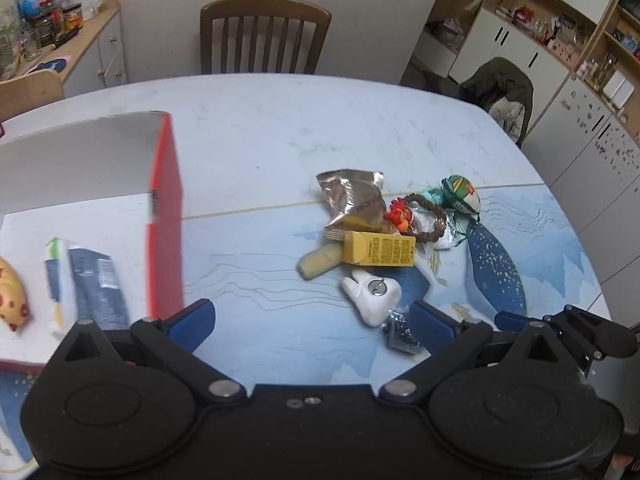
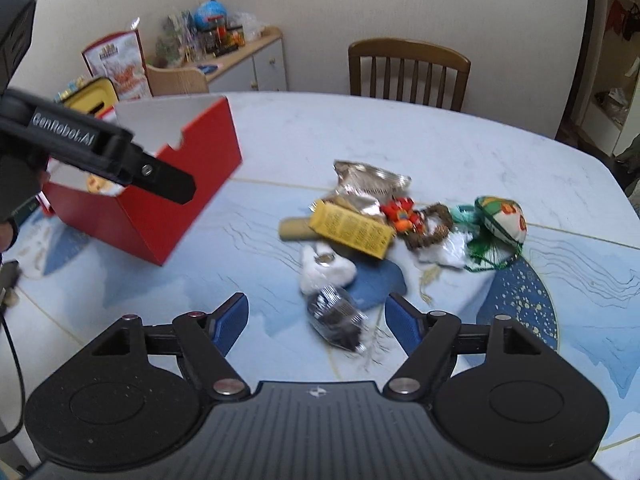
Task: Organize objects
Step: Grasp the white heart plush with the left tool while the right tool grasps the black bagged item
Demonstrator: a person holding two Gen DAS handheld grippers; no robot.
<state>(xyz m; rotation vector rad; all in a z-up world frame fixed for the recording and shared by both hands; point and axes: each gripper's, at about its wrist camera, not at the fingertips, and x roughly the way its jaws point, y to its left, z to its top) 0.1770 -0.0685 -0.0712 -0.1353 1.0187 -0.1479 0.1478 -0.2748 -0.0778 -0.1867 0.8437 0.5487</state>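
A pile lies mid-table: a yellow carton, a crumpled foil bag, a bead bracelet, a green-and-white stuffed ball, a white plush toy and a dark foil packet. My right gripper is open, and the dark packet lies on the table between its fingers, untouched. My left gripper is open and empty, between the pile and a red box. The box holds tubes and a yellow spotted toy.
The pale table has a rounded edge on the right. A wooden chair stands at the far side. A cluttered sideboard is at the back left, with shelving and a jacket-draped chair at the right.
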